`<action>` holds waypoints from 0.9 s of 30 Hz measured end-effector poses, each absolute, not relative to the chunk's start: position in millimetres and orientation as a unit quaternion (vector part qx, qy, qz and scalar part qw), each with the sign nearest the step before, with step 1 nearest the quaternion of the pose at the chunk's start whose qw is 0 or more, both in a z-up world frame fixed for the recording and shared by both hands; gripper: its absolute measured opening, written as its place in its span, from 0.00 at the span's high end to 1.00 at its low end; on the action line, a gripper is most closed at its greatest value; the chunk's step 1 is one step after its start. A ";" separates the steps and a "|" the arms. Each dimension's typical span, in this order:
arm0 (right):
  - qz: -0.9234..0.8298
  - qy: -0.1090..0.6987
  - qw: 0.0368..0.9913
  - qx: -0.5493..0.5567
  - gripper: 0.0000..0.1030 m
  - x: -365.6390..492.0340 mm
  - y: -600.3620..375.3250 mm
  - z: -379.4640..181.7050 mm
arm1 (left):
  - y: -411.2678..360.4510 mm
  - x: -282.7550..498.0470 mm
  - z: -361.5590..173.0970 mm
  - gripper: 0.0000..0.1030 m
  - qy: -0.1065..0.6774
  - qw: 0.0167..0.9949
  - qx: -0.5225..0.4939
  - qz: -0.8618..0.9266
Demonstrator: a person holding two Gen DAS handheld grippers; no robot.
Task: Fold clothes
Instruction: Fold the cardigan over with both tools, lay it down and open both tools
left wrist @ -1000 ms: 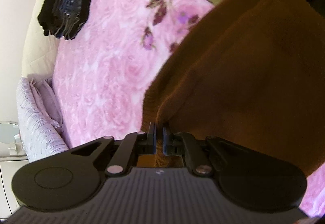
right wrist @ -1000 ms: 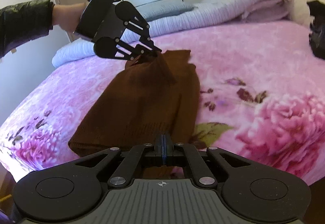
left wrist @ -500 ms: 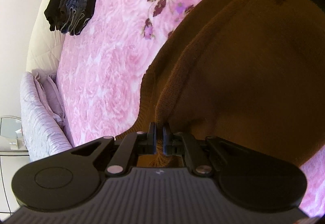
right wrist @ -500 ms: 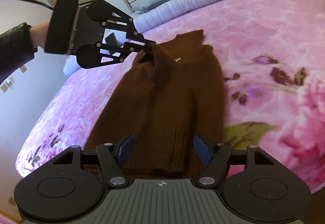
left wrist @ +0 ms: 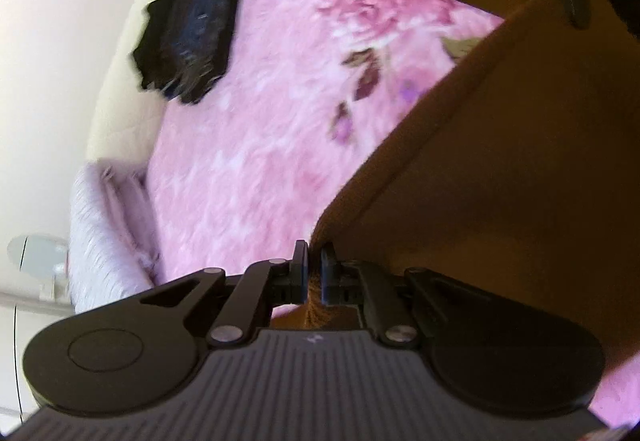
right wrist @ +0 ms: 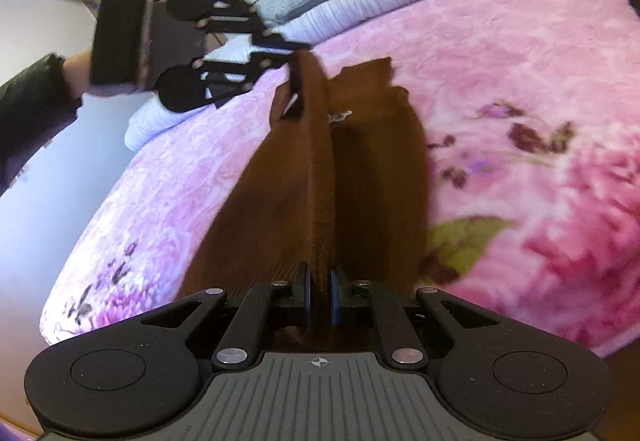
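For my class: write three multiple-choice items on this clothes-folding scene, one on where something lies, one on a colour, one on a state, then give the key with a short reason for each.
1. Where is the stack of dark folded clothes?
A. At the far edge of the pink floral blanket
B. On the floor
C. Under the sweater

2. What colour is the sweater being folded?
A. Grey
B. Brown
C. White

3. What is the right gripper doing?
A. Open above the bed
B. Shut on nothing
C. Shut on the sweater's edge

Key: 1 A, the left wrist view shows the stack at the blanket's far end; 2 B, the knit is brown in both views; 3 C, brown fabric runs between its fingers, while the left gripper pinches another edge.
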State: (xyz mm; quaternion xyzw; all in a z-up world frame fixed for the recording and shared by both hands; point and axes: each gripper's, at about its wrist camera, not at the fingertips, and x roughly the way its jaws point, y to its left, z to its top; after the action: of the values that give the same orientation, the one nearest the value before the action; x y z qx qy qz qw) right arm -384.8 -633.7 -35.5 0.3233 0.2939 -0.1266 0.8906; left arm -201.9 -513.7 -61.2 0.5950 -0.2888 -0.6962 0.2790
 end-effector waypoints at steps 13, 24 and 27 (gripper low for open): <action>-0.131 0.340 0.871 0.330 0.84 -389.3 -649.4 -54.8 | -513.6 -170.2 -58.4 0.67 -0.179 0.388 0.580 -0.694; -0.238 0.292 0.915 0.143 0.35 -449.4 -648.6 -4.2 | -389.6 -119.1 -33.8 0.66 0.026 0.595 0.440 -0.671; -0.234 0.277 0.928 0.087 0.35 -447.5 -657.0 6.9 | -352.1 -115.5 -42.8 0.66 0.079 0.633 0.399 -0.659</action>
State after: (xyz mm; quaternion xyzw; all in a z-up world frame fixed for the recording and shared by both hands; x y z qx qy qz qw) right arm -447.5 -657.0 6.9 0.0865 0.2768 -0.2345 0.9279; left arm -115.5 -352.1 -42.8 0.3987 0.0785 -0.6589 0.6330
